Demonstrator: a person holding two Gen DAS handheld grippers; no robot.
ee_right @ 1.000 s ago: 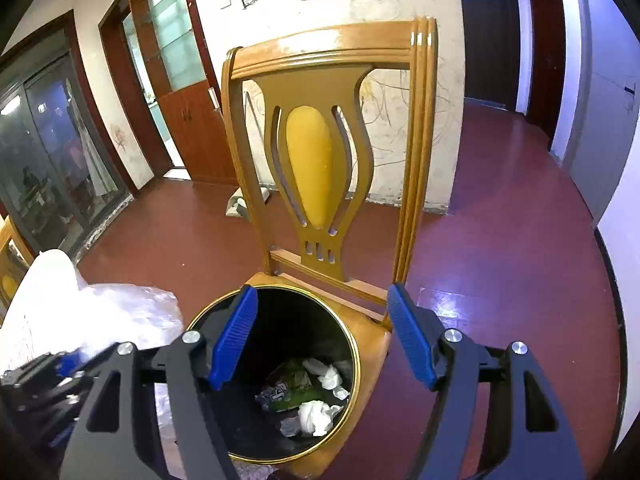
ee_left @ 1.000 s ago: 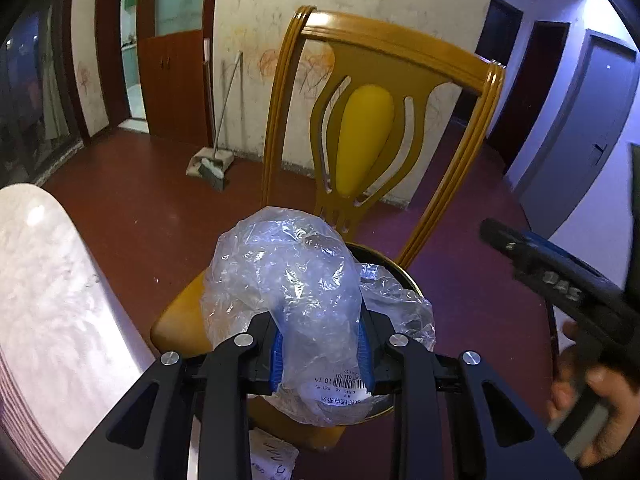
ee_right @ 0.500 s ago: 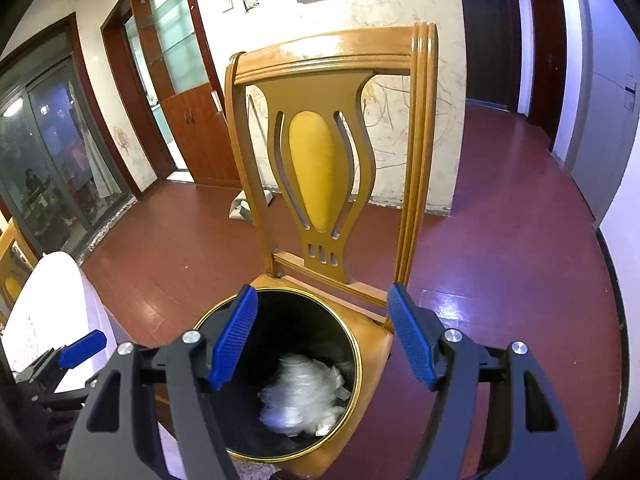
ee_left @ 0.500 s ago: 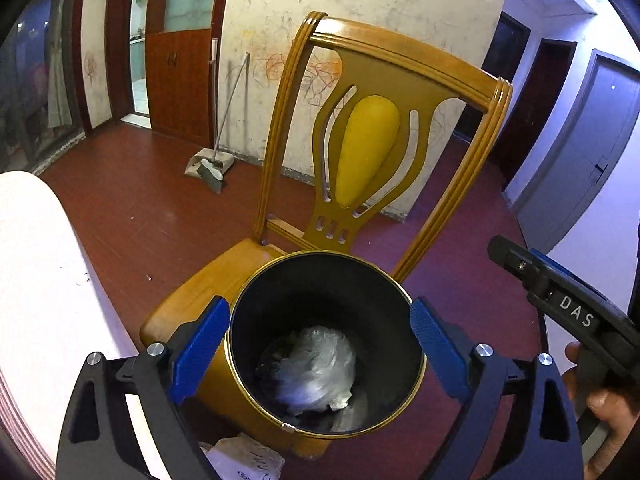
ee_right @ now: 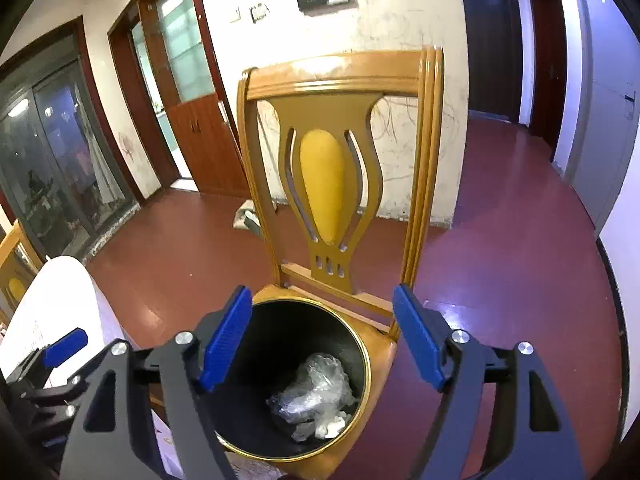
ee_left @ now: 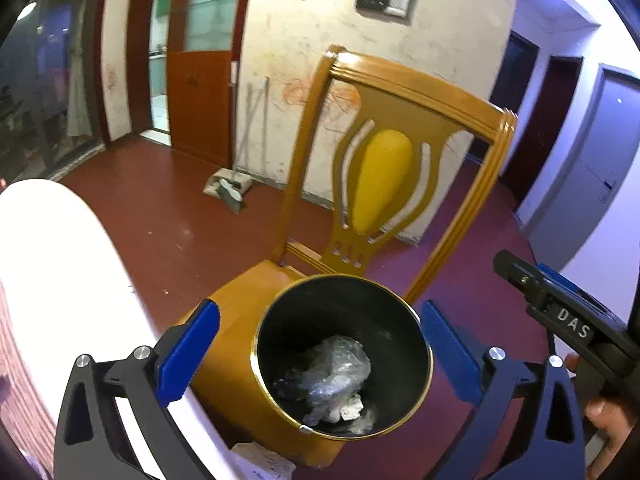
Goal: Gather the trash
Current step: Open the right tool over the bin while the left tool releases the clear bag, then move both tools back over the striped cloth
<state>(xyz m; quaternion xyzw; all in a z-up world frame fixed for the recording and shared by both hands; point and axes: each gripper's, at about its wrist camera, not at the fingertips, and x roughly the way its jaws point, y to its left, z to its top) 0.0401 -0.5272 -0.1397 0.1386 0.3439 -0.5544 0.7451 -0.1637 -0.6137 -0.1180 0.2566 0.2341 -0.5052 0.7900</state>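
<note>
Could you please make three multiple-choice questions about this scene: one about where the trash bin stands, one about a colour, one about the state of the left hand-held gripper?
1. Where does the trash bin stand?
A. on the floor
B. on the chair seat
C. on the white table

2. What colour is the bin's rim?
A. gold
B. red
C. white

3. What state is the left hand-held gripper in?
A. shut on a plastic bag
B. shut and empty
C. open and empty

Answers:
1 B, the bin rests on the wooden chair.
2 A, a gold ring edges the black inside.
3 C, its blue pads stand wide apart and the crumpled plastic bag lies inside the bin.
</note>
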